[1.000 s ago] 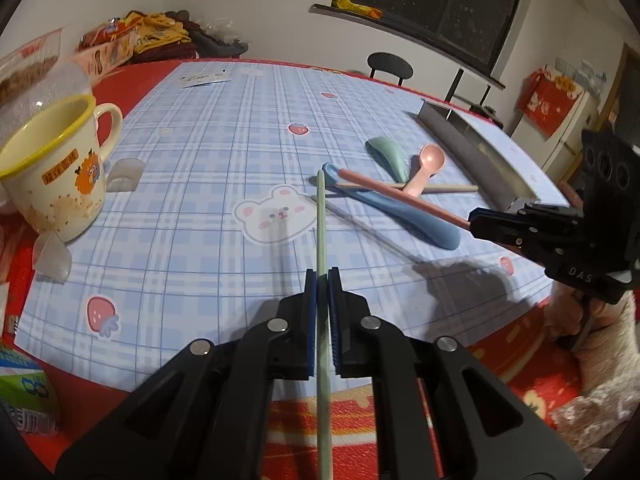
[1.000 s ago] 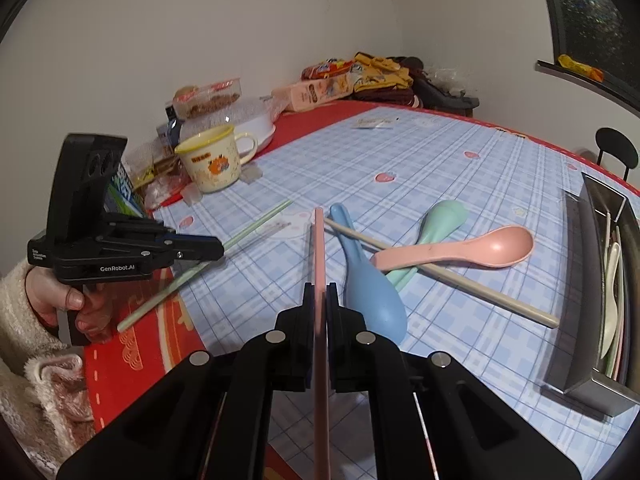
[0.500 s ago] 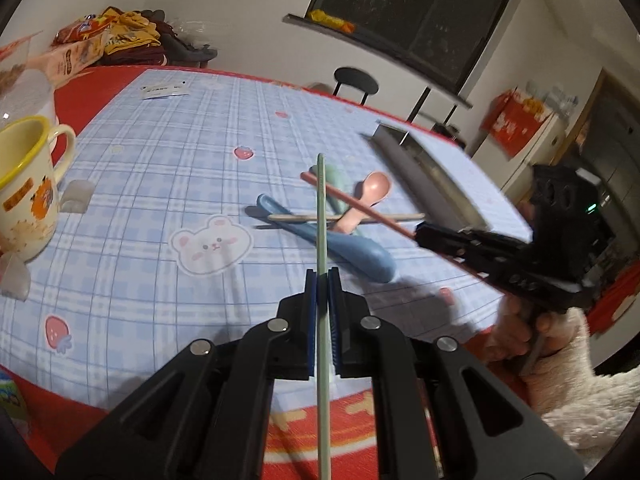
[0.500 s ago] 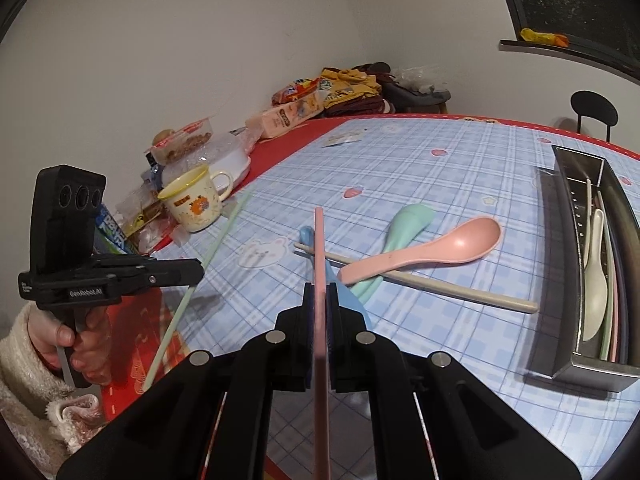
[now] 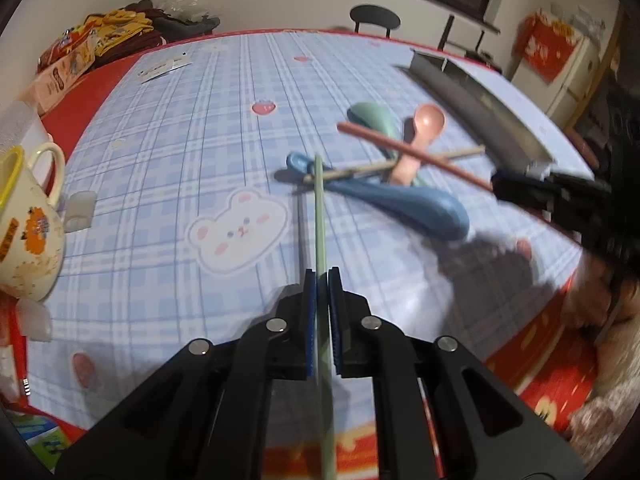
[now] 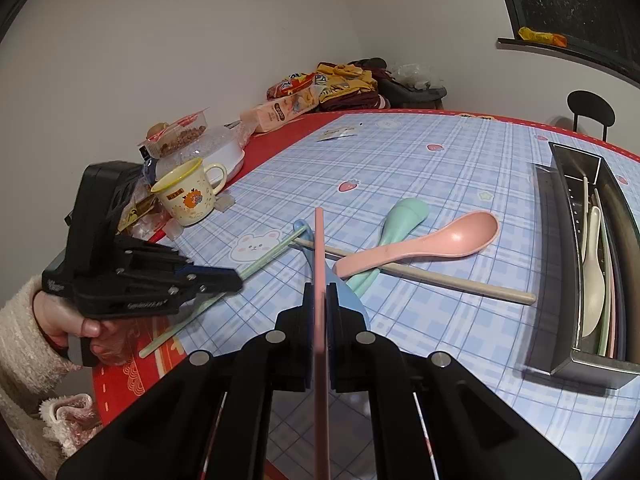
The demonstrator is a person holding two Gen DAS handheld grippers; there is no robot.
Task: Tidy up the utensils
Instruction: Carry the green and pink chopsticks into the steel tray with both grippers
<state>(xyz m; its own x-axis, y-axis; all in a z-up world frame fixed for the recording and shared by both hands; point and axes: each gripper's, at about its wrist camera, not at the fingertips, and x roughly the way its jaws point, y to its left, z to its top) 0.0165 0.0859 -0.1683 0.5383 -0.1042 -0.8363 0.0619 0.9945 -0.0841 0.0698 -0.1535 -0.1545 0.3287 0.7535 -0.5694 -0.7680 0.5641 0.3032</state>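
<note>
My left gripper (image 5: 322, 276) is shut on a pale green chopstick (image 5: 319, 208) that points forward over the checked tablecloth; it also shows in the right wrist view (image 6: 264, 258). My right gripper (image 6: 320, 292) is shut on a pink chopstick (image 6: 319, 248), also visible in the left wrist view (image 5: 412, 154). On the cloth lie a blue spoon (image 5: 400, 200), a mint green spoon (image 6: 404, 216), a pink spoon (image 6: 432, 242) and a beige chopstick (image 6: 432, 278), crossed in a pile. A steel utensil tray (image 6: 560, 248) at the right holds a white spoon (image 6: 592, 272) and several sticks.
A yellow-rimmed cartoon mug (image 6: 188, 196) stands at the left table edge, with snack packs (image 6: 288, 108), a food container (image 6: 176, 136) and a white bowl (image 6: 224, 152) behind it. A black chair (image 6: 590, 110) stands beyond the table.
Both grippers have tilted down closer to the table, each still holding its chopstick. The right gripper has moved nearer the tray.
</note>
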